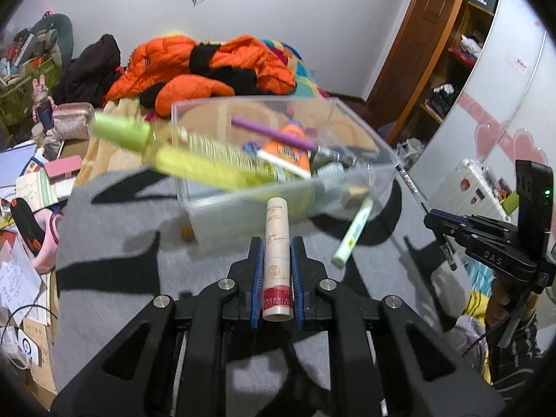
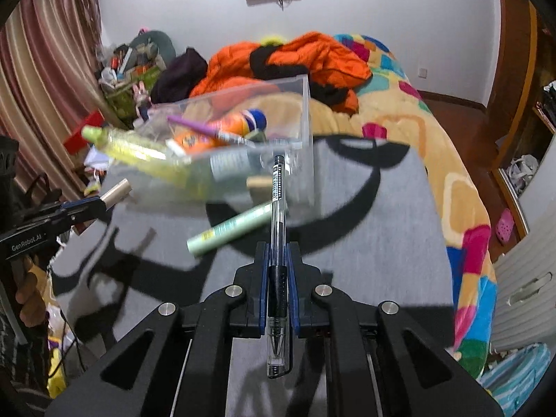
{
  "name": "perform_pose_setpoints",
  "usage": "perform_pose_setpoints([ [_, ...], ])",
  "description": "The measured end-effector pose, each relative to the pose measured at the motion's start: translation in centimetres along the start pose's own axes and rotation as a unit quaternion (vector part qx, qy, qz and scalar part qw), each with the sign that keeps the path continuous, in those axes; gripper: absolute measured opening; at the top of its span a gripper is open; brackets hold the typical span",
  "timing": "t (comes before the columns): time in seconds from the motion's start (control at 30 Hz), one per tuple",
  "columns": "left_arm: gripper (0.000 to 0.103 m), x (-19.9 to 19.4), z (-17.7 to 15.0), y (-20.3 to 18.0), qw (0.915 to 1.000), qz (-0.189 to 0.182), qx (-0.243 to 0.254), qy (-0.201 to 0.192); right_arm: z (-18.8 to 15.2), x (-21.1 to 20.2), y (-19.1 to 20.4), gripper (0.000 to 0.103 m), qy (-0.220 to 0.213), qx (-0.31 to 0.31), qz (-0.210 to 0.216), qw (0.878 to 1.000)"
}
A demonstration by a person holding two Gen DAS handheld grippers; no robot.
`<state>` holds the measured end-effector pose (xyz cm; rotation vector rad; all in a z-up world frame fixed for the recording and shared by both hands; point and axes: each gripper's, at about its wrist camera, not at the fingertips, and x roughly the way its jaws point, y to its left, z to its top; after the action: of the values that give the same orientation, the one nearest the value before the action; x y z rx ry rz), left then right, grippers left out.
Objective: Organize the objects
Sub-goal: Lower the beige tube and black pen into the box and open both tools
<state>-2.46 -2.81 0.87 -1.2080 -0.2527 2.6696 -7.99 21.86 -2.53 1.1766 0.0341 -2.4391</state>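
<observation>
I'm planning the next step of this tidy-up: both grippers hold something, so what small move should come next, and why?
Probably carry the left gripper forward over the clear box and let go of its tube. The right gripper is shut on a pen, the box already holds similar things, and a green tube lies outside.

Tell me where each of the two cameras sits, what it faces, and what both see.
Left wrist: sits on the left gripper, faces the clear bin; it clamps a beige tube, and the right gripper shows at the right edge.
Right wrist: sits on the right gripper, clamping a pen; the left gripper shows at the left edge.
Shared: bin, green marker, orange jacket.
</observation>
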Motion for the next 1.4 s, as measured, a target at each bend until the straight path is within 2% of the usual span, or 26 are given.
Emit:
perform_pose_setpoints([
  [0.33, 0.015, -1.0, 4.5, 1.7, 0.9993, 0.011, -0.01, -0.034, 5.4, -0.1, 1.0, 0.009, -0.054, -0.036, 0.005, 0.998],
  [0.6, 0.015, -0.2, 7.7, 2.9, 0.999, 0.02, -0.02, -0.036, 9.1, 1.7, 1.6, 0.009, -0.064, -0.055, 0.009, 0.996],
  [0.97, 0.015, 4.5, 9.8, 2.1, 0.9996, 0.025, -0.012, -0.003, 11.9, 6.8, 3.1, 0.009, -0.029, -0.074, 0.009, 0.997],
  [1.13, 0.015, 6.9, 10.0, 1.6, 0.9993, 0.03, -0.006, 0.021, 12.3, 9.3, 3.4, 0.009, -0.005, -0.082, 0.001, 0.997],
  [1.4, 0.015, 8.4, 9.5, 0.9, 0.9988, 0.028, 0.006, 0.039, 12.0, 11.7, 2.9, 0.009, 0.026, -0.082, -0.001, 0.996],
])
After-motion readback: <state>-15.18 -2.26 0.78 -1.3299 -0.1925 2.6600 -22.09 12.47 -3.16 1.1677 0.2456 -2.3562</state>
